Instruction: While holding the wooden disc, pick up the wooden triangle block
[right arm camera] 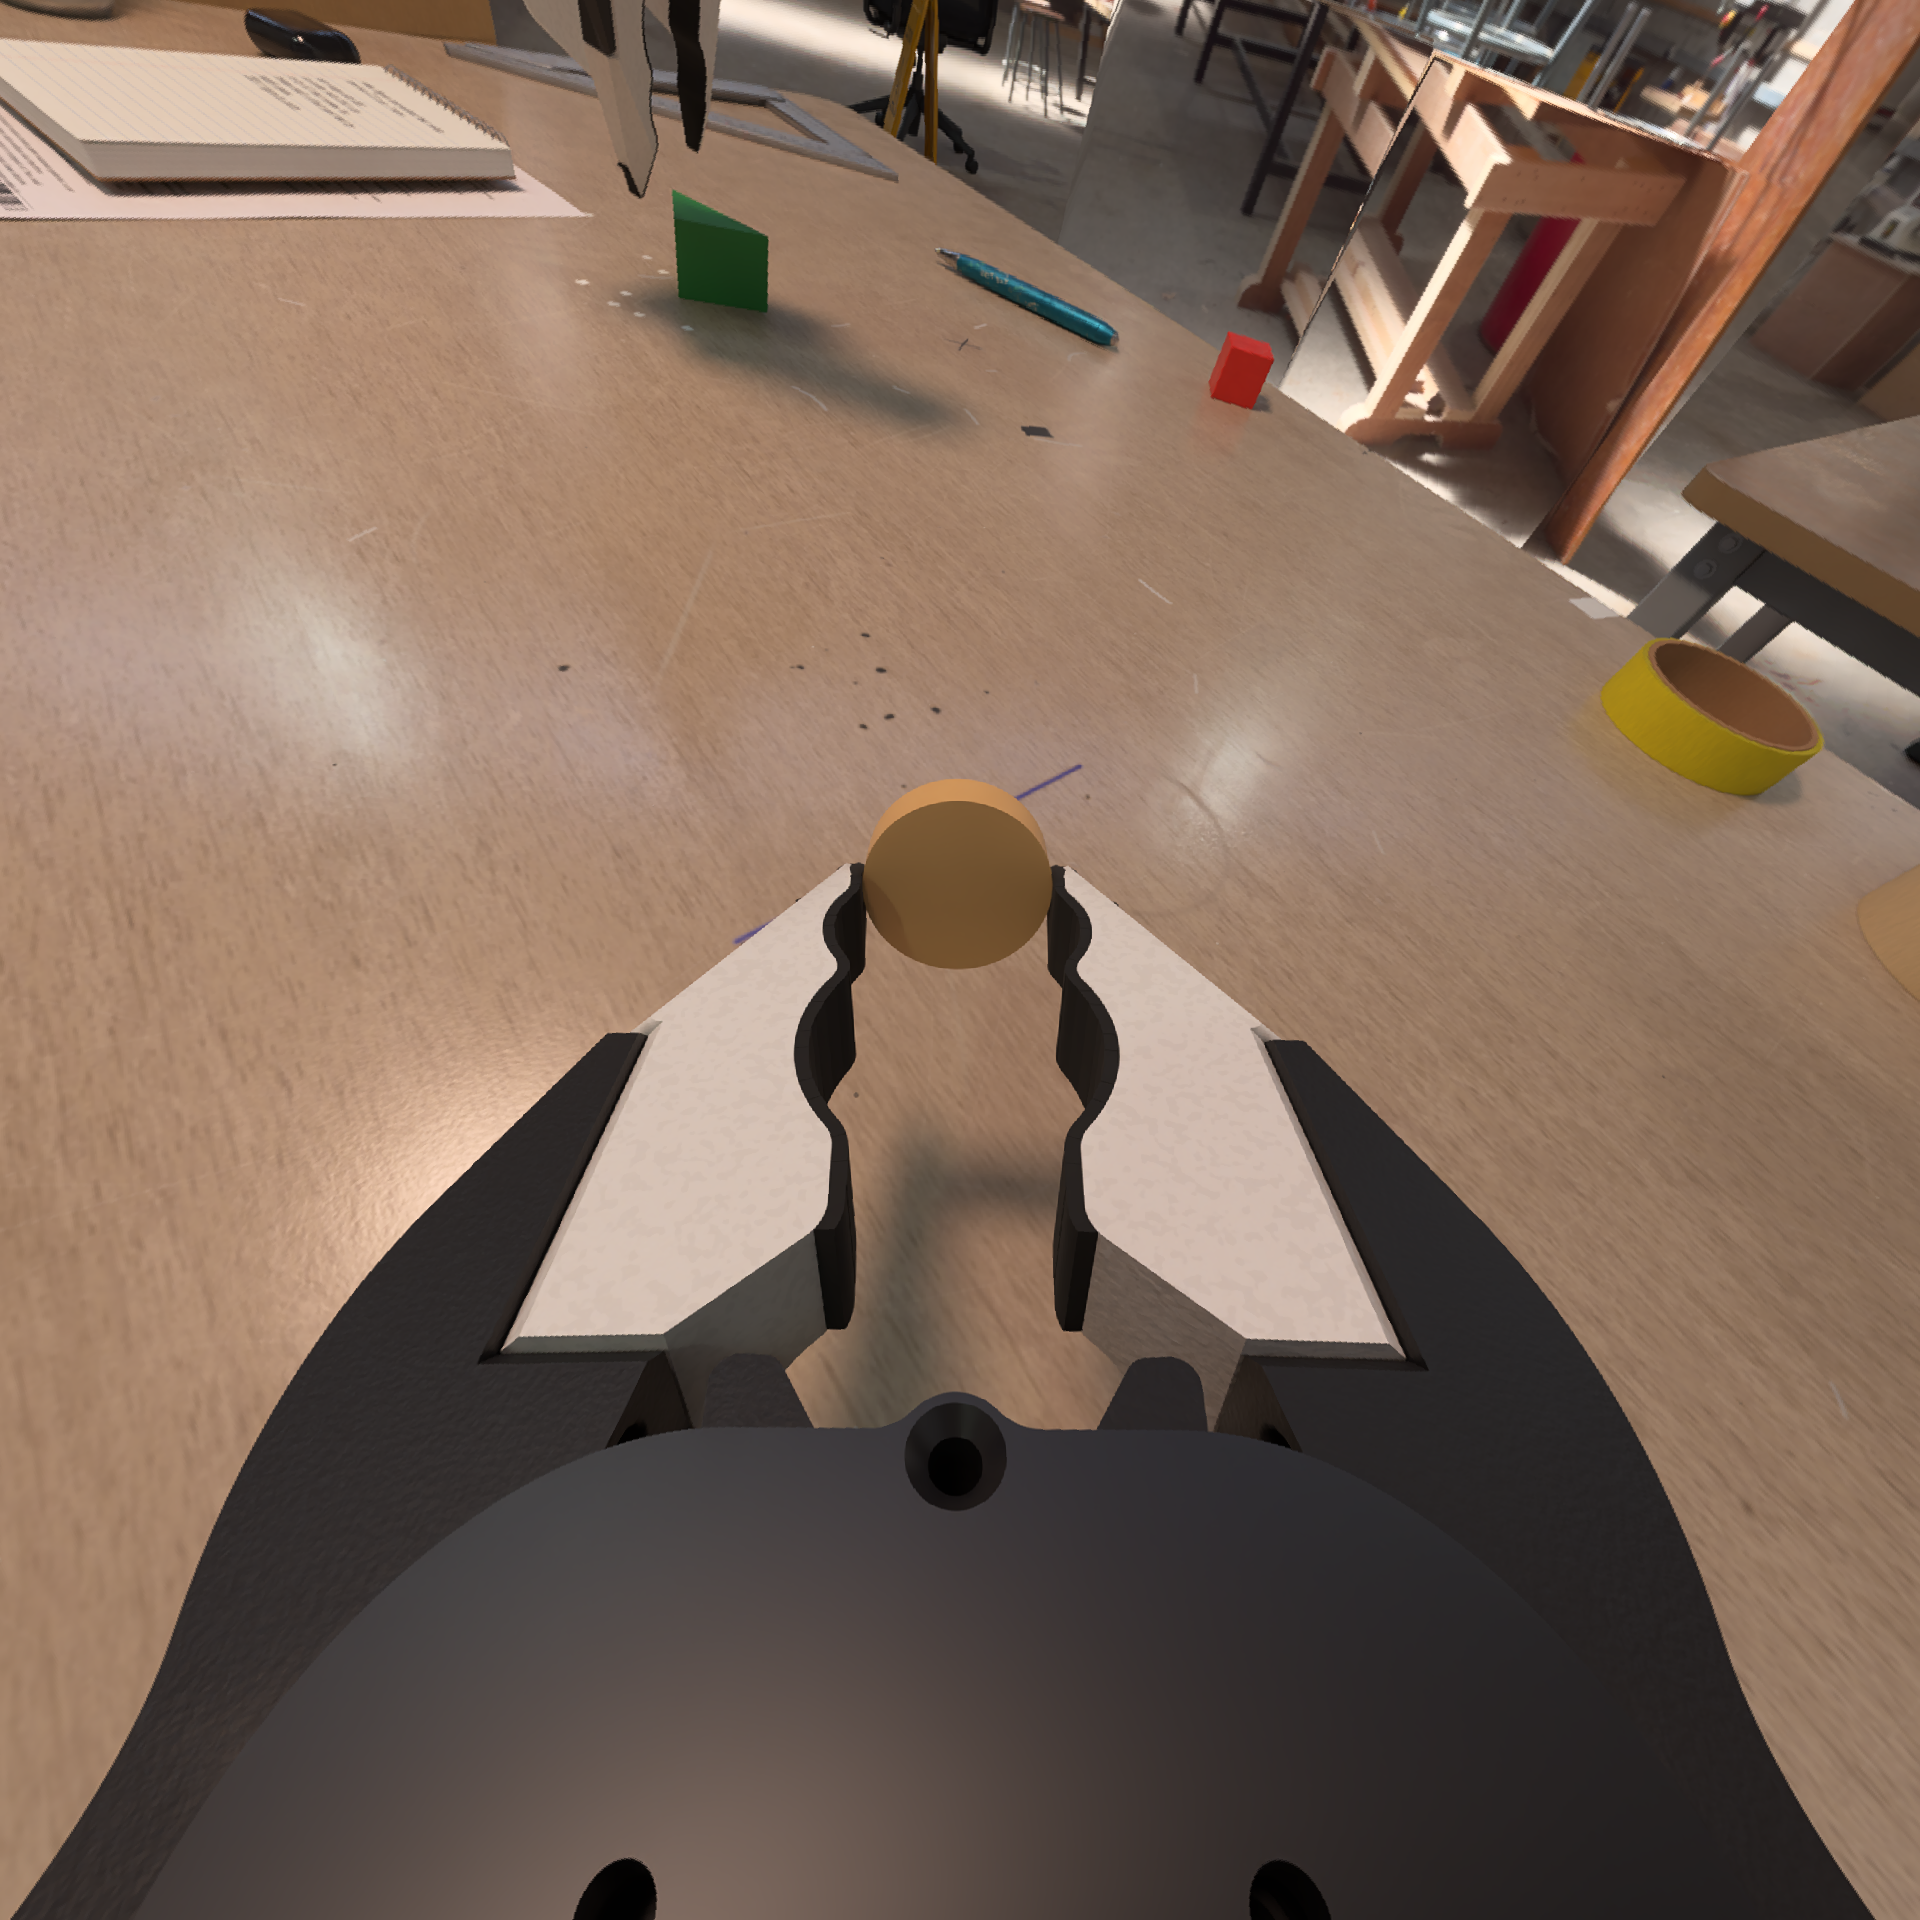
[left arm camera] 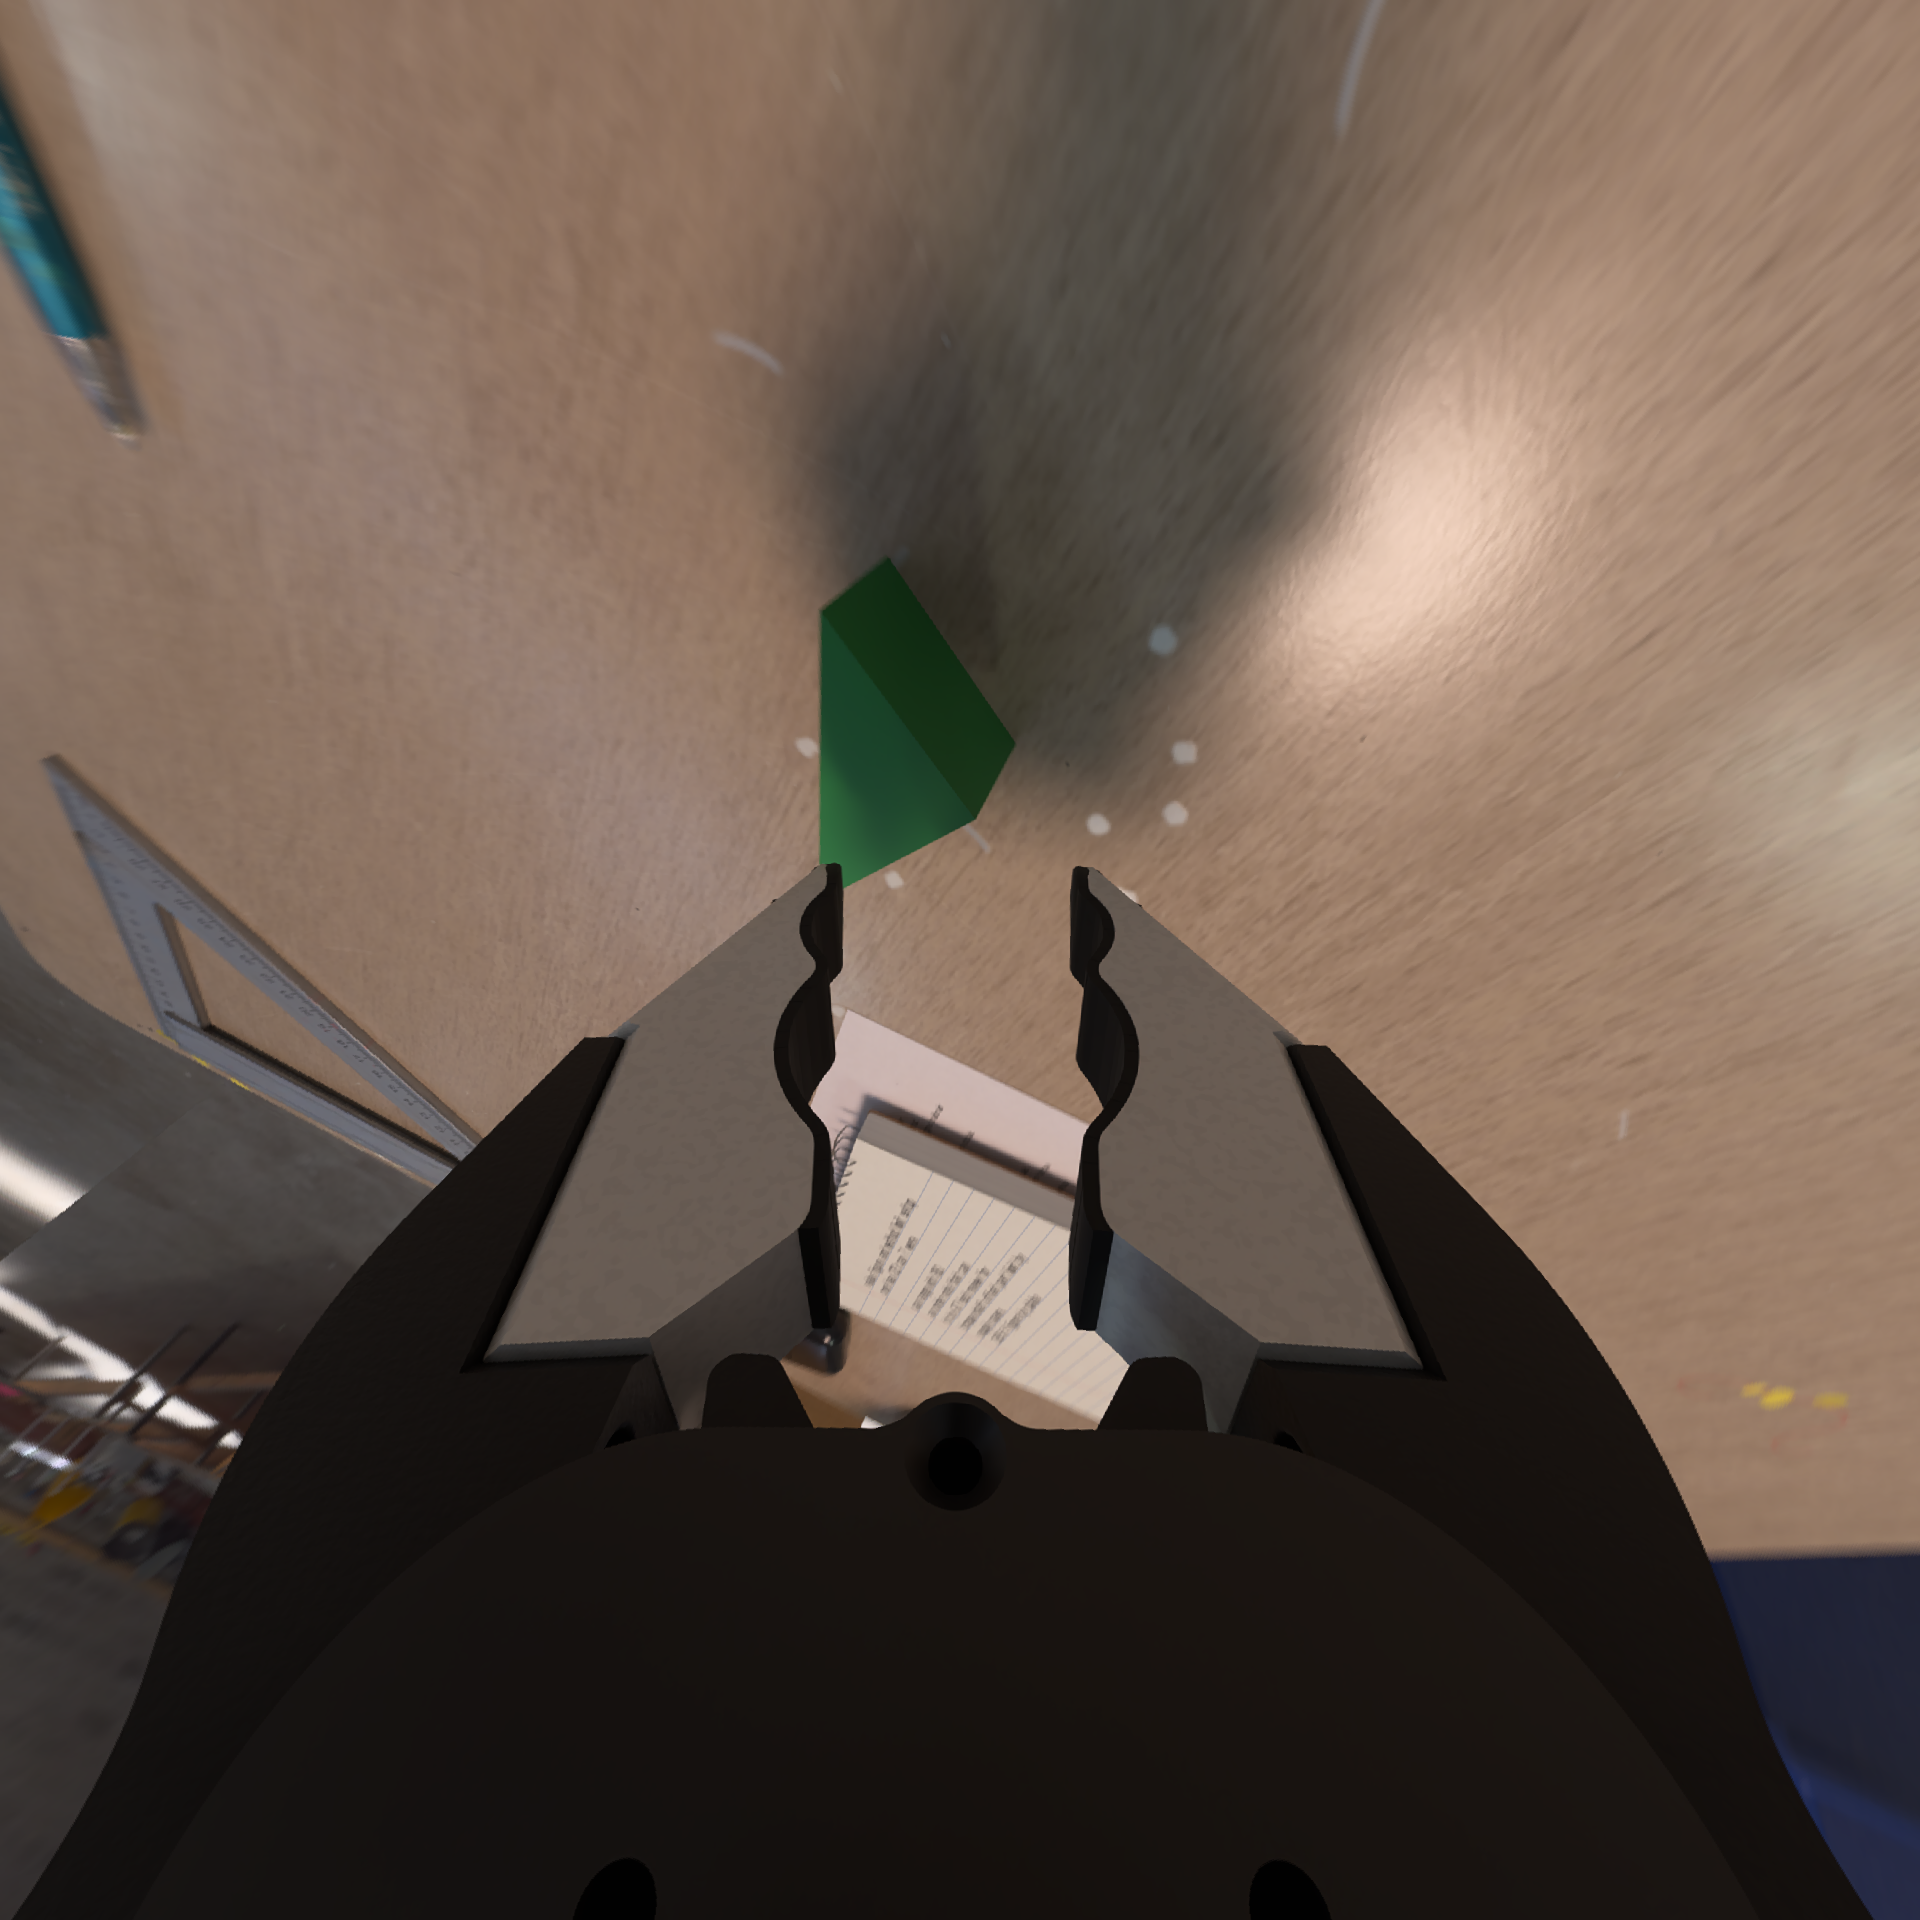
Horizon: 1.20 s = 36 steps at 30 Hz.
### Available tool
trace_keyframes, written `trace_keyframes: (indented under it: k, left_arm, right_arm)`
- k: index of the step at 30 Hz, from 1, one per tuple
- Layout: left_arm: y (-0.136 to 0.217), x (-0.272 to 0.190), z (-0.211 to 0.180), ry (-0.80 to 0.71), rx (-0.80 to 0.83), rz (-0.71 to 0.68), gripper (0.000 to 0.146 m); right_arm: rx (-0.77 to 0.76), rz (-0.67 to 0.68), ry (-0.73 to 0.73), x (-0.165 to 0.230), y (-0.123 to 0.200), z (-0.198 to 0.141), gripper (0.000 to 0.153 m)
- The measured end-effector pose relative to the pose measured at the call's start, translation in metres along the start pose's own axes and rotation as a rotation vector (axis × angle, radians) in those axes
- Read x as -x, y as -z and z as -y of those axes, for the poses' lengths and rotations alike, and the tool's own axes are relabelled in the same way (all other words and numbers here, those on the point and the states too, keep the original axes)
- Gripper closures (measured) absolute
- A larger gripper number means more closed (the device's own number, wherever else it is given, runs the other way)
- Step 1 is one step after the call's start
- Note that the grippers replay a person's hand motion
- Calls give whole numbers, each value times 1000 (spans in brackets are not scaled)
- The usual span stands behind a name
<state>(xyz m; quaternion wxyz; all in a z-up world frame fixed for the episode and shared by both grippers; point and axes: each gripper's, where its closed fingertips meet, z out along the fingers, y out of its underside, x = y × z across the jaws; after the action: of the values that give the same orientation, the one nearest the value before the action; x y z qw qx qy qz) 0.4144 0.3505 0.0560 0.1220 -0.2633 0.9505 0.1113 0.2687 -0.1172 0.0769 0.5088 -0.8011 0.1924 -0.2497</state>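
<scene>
The right gripper (right arm camera: pixel 956 883) has its two pale, black-padded fingers closed on a round, tan wooden disc (right arm camera: pixel 956 878), which sits clamped between the fingertips with its flat face turned toward the camera and clear of the light brown wooden tabletop (right arm camera: pixel 416 675) beneath it. The left gripper (left arm camera: pixel 956 883) stands with its jaws parted and nothing between them, pointing down at the same tabletop; in the right wrist view the left gripper (right arm camera: pixel 655 94) hangs above the table at the far end. Just beyond the tip of its left finger (left arm camera: pixel 821 914) lies the green wooden triangle block (left arm camera: pixel 899 727), resting on the table, outside the gap between the fingers and a little to the left of the gripper's centre line; from the right wrist view the green block (right arm camera: pixel 720 255) stands on the table just beside and below the left gripper's fingertips. Behind the left gripper's fingers, nearer its body, lies a white spiral-bound notebook (left arm camera: pixel 956 1226) on a sheet of white paper (right arm camera: pixel 312 203). To the left sits a grey metal set square (left arm camera: pixel 208 987), and a teal pen (left arm camera: pixel 52 260) lies at the far left edge of the view. In the right wrist view, the teal pen (right arm camera: pixel 1029 296) lies to the right of the green block, a small red cube (right arm camera: pixel 1240 369) sits near the table's edge beyond the pen, and a roll of yellow tape (right arm camera: pixel 1709 717) rests well off to the right of the held disc. A dark computer mouse (right arm camera: pixel 301 36) shows behind the notebook.
</scene>
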Motion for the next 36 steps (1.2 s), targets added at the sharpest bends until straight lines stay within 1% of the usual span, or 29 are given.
trace_keyframes:
  k: [3,4,7,10,13,15,16,17,20,23,25,30,32,36]
  left_arm:
    - [-13,0,-6,-58,110,-49,98]
    - [-14,1,-5,-63,112,-53,98]
    - [-14,-5,-7,-56,122,-138,97]
    - [-15,-9,-8,-62,134,-172,100]
    - [-16,-3,-7,-65,136,-151,98]
    - [-17,7,-4,-64,127,-90,97]
    - [-17,13,-1,-66,96,-39,97]
    - [-17,14,0,-69,77,-28,98]
    - [-17,11,0,-50,43,-46,100]
    - [-13,0,-5,-38,50,-113,93]
    - [-14,-5,-8,-39,63,-140,92]
    - [-22,6,-4,-66,54,-57,97]
    - [-30,13,-1,-88,58,14,97]
    - [-42,9,-1,-93,85,-12,97]
  right_arm:
    - [5,5,-8,1,0,-2,118]
    - [7,7,-12,1,0,-3,118]
    - [10,14,-26,0,-1,-5,118]
    - [7,25,-41,-1,-1,-6,118]
    - [10,36,-51,0,-2,-7,118]
    - [11,33,-47,0,-2,-7,118]
    - [9,31,-44,0,-1,-6,118]
    - [6,29,-42,0,0,-5,118]
    - [-2,28,-44,0,1,-3,118]
    - [-3,32,-49,0,1,-3,118]
    - [-1,37,-51,2,0,-3,118]
    - [7,36,-40,4,-1,-4,118]
    - [6,31,-39,3,0,-4,118]
    - [7,30,-50,3,0,-5,118]
